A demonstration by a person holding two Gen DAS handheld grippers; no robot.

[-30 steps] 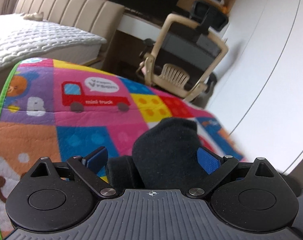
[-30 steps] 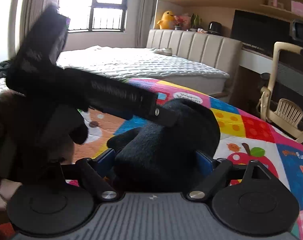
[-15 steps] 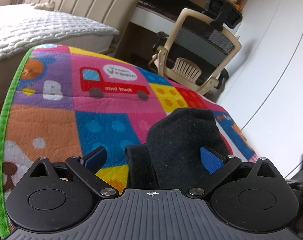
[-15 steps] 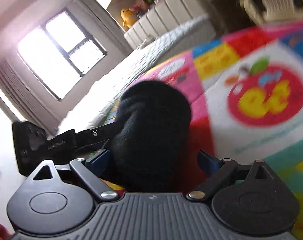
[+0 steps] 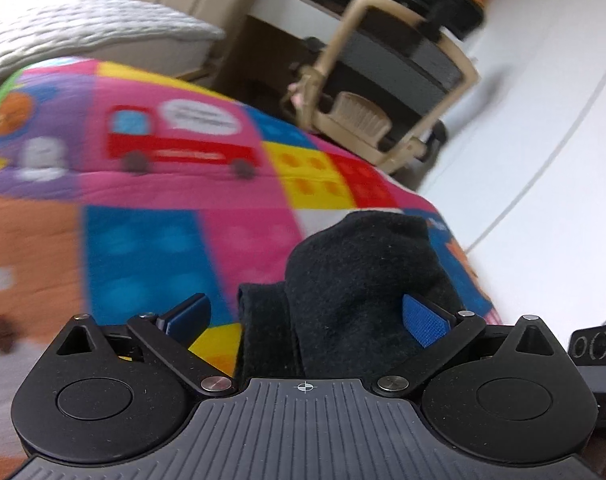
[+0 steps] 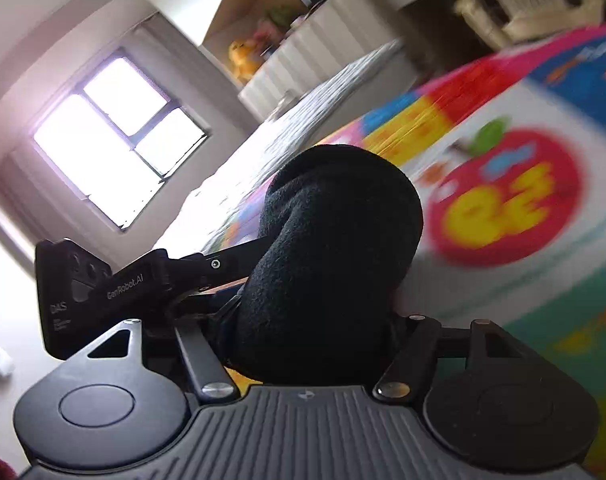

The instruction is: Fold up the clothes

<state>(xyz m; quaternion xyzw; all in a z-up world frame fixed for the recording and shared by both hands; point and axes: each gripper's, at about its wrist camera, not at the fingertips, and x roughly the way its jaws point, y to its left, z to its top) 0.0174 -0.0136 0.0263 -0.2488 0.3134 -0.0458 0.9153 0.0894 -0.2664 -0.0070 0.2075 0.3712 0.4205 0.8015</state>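
A black fleece garment (image 5: 355, 292) bulges up between the blue pads of my left gripper (image 5: 307, 312), above the colourful play mat (image 5: 151, 240). The left jaws stand wide, with a gap between the left pad (image 5: 187, 314) and the cloth; the right pad (image 5: 425, 318) lies against it. In the right wrist view the same black garment (image 6: 335, 248) fills the space between the fingers of my right gripper (image 6: 315, 320), whose jaws look narrowed around it. The left gripper's body (image 6: 103, 284) shows there, close on the left and touching the cloth.
A bed with a white quilt (image 5: 75, 28) and beige headboard stands behind the mat. A beige office chair (image 5: 387, 80) stands at the mat's far edge by a white wall (image 5: 543, 120). A bright window (image 6: 115, 140) is at the left in the right wrist view.
The right gripper has tilted and swung over the mat, and its jaws have narrowed on the black cloth. The left view has shifted slightly; the cloth stays between its pads.
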